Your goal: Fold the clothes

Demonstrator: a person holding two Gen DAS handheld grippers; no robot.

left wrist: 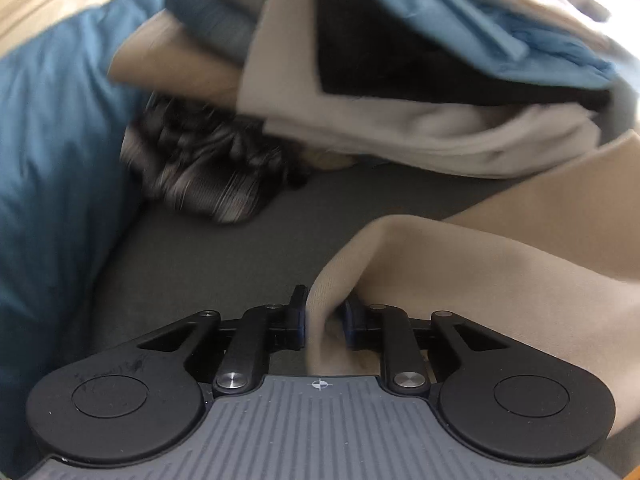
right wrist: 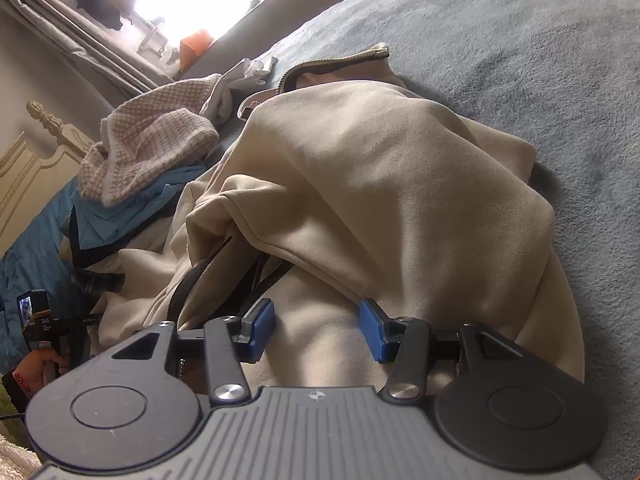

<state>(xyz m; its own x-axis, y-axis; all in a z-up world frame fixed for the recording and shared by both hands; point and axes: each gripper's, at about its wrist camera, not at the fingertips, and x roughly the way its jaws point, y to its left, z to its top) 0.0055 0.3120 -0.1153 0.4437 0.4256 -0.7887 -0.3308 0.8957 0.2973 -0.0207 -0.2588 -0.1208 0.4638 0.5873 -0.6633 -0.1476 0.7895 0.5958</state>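
Beige garment (right wrist: 380,184) lies bunched on the bed (right wrist: 540,40); left gripper (left wrist: 324,320) pinches its edge, right gripper (right wrist: 318,330) spread just short of it.

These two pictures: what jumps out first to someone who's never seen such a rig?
A big beige garment sprawls over the grey bed cover. The left gripper is shut on a fold of it, while the right gripper hangs open above it. Behind, a messy pile of clothes waits.

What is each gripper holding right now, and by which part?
The left gripper pinches a bunched fold at the edge of the beige garment. The right gripper is open above it, holding nothing.
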